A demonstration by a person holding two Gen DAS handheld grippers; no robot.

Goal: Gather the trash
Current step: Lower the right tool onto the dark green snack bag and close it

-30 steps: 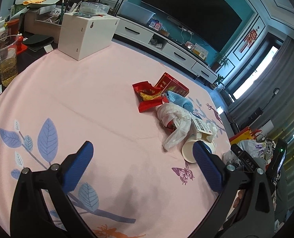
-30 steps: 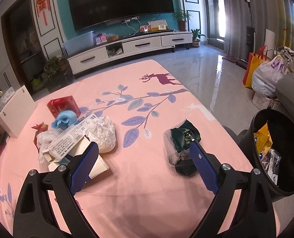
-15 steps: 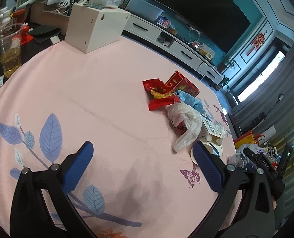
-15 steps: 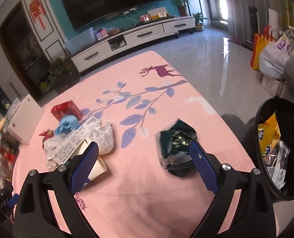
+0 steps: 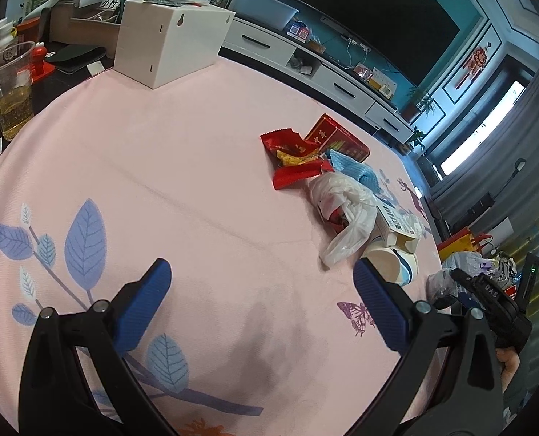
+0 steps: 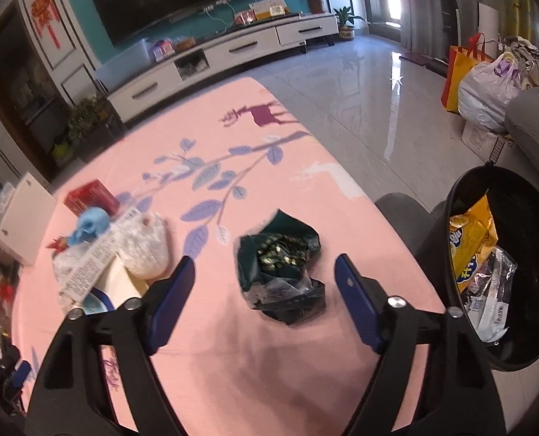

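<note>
Pink tablecloth point(image 6: 305, 138) edge borders black bin point(image 6: 516, 356).

Matt cloth tablecloth point(image 5: 196, 167), crinkled glossy wrapper point(image 6: 280, 272)

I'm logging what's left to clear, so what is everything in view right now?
dark green bag: one, dark green and crumpled, alone on the tablecloth between the right claw's fingers, untouched
trash bin: one, black, beside the table, wrappers inside
red wrapper: one, red, left end of the trash pile
red box: one, red, behind the wrapper
blue cloth: one, light blue, in the pile
white plastic bag: one, white, mid-pile
paper cup: one, white, on its side at the pile's near end
white box: one, far table edge
plastic cup: one, clear, yellow drink inside
tablecloth: one, pink with blue leaves
left claw: open, empty
right claw: open, jaws have just been closing
</note>
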